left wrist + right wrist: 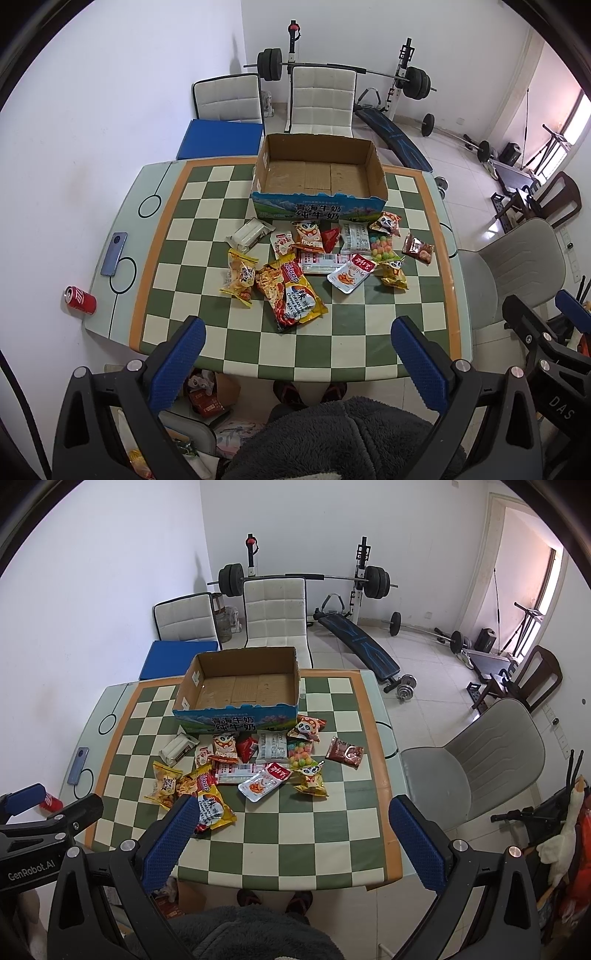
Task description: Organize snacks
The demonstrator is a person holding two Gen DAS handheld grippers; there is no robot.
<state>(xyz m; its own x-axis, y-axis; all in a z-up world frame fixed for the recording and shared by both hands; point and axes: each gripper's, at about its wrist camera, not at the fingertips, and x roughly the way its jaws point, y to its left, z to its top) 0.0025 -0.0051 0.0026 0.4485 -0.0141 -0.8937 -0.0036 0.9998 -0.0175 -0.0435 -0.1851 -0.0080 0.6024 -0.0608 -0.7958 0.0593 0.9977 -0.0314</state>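
Both the left tongs (297, 341) and right tongs (291, 819) hang spread wide and empty above the near edge of the checkered tabletop (351, 317). Beyond them, a heap of snack packets (317, 258) lies loose just in front of the empty cardboard box (317, 173). A red can (80, 300) stands far left of the box.

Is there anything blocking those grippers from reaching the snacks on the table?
Nothing visible does. Both the left gripper and right gripper hang open above bare checkered table, with the snack pile lying uncovered just ahead, before the empty box.
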